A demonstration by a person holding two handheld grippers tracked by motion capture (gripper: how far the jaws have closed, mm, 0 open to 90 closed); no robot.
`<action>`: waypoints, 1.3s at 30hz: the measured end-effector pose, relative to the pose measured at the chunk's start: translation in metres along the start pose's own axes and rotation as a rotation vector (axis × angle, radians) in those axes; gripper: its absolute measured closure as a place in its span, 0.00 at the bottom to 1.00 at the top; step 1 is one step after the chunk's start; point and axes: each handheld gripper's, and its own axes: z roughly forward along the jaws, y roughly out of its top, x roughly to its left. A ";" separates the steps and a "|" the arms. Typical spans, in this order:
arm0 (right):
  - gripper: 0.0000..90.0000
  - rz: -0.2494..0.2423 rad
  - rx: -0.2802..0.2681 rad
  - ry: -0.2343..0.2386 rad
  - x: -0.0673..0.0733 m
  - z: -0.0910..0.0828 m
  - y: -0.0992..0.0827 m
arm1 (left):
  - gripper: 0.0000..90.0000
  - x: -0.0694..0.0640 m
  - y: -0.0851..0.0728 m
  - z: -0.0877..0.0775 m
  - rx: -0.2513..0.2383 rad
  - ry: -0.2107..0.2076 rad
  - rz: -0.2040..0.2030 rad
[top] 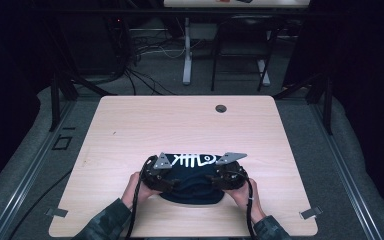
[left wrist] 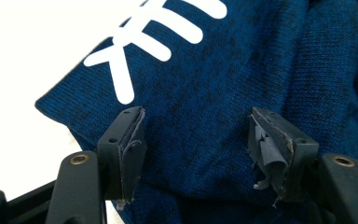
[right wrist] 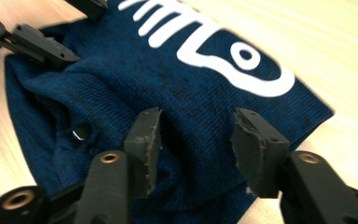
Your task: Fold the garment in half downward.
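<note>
Low together, both hand-held grippers (top: pixel 161 176) (top: pixel 228 177), over blue beanie (top: pixel 192 187)

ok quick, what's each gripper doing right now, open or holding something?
Left gripper: open, jaws apart over the blue knit cloth, nothing clamped.
Right gripper: open, jaws apart over the same cloth, nothing clamped.

Camouflage sleeves (top: pixel 105 220) covered both forearms. Each black gripper (top: pixel 157 175) carried a grey three-cornered plate (top: pixel 231 158) at its twelve o'clock end, brass-ringed screws (left wrist: pixel 79 159) on the jaws, and a black cable (top: pixel 250 210) trailing toward six.
</note>
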 end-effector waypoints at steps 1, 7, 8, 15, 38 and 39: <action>0.55 0.000 0.000 0.000 0.000 0.000 0.000 | 0.41 0.000 0.000 0.000 0.000 0.000 0.000; 0.43 -0.064 0.040 0.009 0.005 0.007 -0.009 | 0.40 0.001 -0.004 0.001 0.006 -0.017 0.014; 0.41 -0.076 0.045 0.011 0.005 0.007 -0.010 | 0.40 0.000 -0.005 0.001 0.008 -0.017 0.017; 0.30 -0.167 0.074 -0.051 0.011 0.011 -0.014 | 0.38 -0.004 -0.007 0.002 0.014 0.002 0.015; 0.05 -0.080 0.049 -0.020 -0.007 0.009 -0.010 | 0.13 -0.006 -0.005 -0.010 -0.068 0.046 -0.056; 0.04 -0.076 0.033 -0.014 -0.008 0.004 -0.010 | 0.11 -0.005 -0.005 -0.014 -0.083 0.055 -0.062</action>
